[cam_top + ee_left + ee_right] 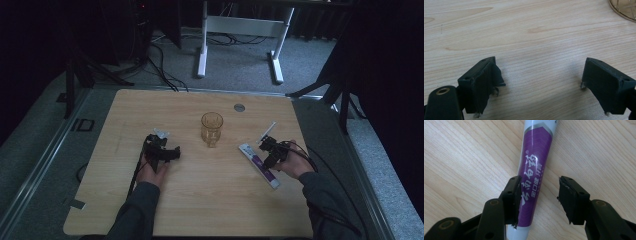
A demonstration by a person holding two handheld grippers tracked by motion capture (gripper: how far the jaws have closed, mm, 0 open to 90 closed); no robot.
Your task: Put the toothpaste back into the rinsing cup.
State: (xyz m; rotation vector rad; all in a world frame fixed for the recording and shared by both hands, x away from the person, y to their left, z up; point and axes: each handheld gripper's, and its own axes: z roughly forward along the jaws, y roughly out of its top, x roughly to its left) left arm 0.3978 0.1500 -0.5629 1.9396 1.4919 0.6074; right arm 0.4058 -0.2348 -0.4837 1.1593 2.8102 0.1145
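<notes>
- Lying flat on the bench point(200, 210), a purple and white toothpaste tube point(258, 165) sits toward the right edge, slanted so that one end points to the far left and the other to the near right corner.
- Hovering over the middle of that tube, the right gripper point(270, 150) is held low in the person's right hand point(295, 162), with its cable trailing toward the near right corner.
- Seen from the right gripper view, the jaws stand apart around the toothpaste tube point(531, 182): the tube lies between them, the left pad is right against its purple side, and the other pad is clear of it with bare wood between.
- Whether that left pad presses on the tube or merely overlaps it I cannot tell.
- Just beyond the right gripper, a thin white stick point(267, 131) lies on the wood, angled toward the far right corner.
- An amber glass mug point(212, 129) stands upright near the middle of the bench, between the two hands.
- The left gripper point(162, 150) rests low on the left half of the bench, held by the left hand point(152, 172).
- In the left gripper view its jaws are wide apart over bare wood, with the rim of the glass mug point(624, 10) at the top right corner.
</notes>
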